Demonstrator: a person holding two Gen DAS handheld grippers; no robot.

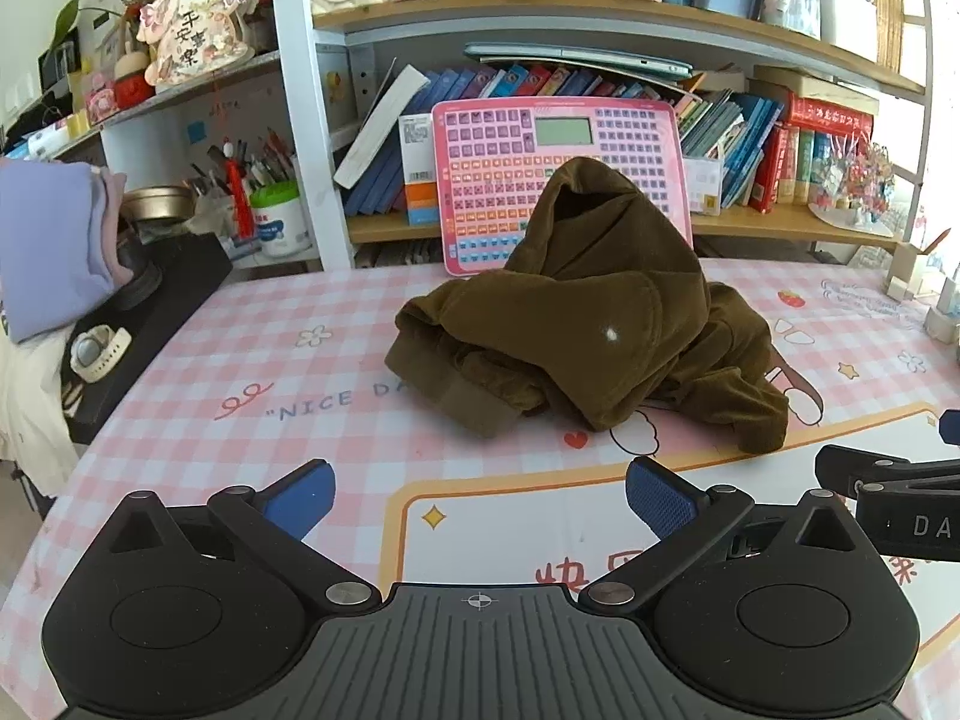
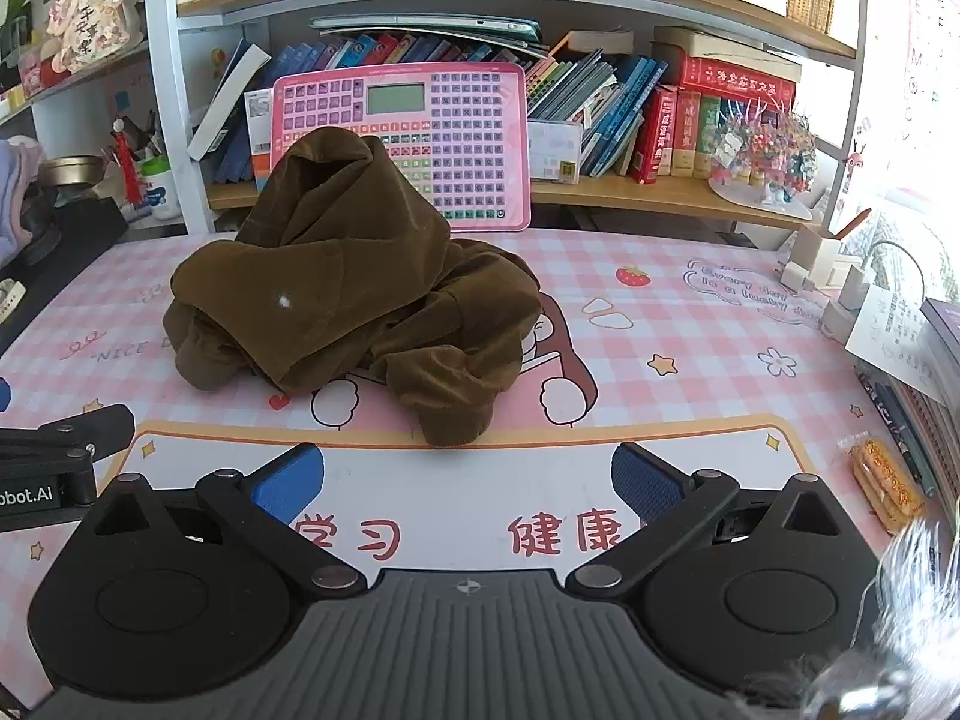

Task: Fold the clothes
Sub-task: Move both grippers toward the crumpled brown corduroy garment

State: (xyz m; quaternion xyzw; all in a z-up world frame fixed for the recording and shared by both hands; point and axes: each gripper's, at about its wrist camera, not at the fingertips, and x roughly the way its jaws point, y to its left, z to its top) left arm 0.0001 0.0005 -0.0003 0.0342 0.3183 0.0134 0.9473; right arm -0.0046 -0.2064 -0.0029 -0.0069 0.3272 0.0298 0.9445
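Observation:
A crumpled olive-brown garment (image 1: 600, 312) lies in a heap on the pink checked table mat (image 1: 300, 360), peaked at the back. It also shows in the right wrist view (image 2: 348, 288). My left gripper (image 1: 480, 495) is open and empty, held above the mat a little in front of the heap. My right gripper (image 2: 468, 480) is open and empty, just in front of the garment's near cuff. The right gripper shows at the right edge of the left wrist view (image 1: 894, 492); the left gripper shows at the left edge of the right wrist view (image 2: 54, 456).
A pink toy keyboard (image 1: 558, 180) leans on the bookshelf (image 1: 600, 18) behind the heap. A black box with a watch (image 1: 99, 351) and folded lilac clothes (image 1: 54, 240) stand at the left. A snack packet (image 2: 882, 483), books and chargers (image 2: 840, 282) are at the right.

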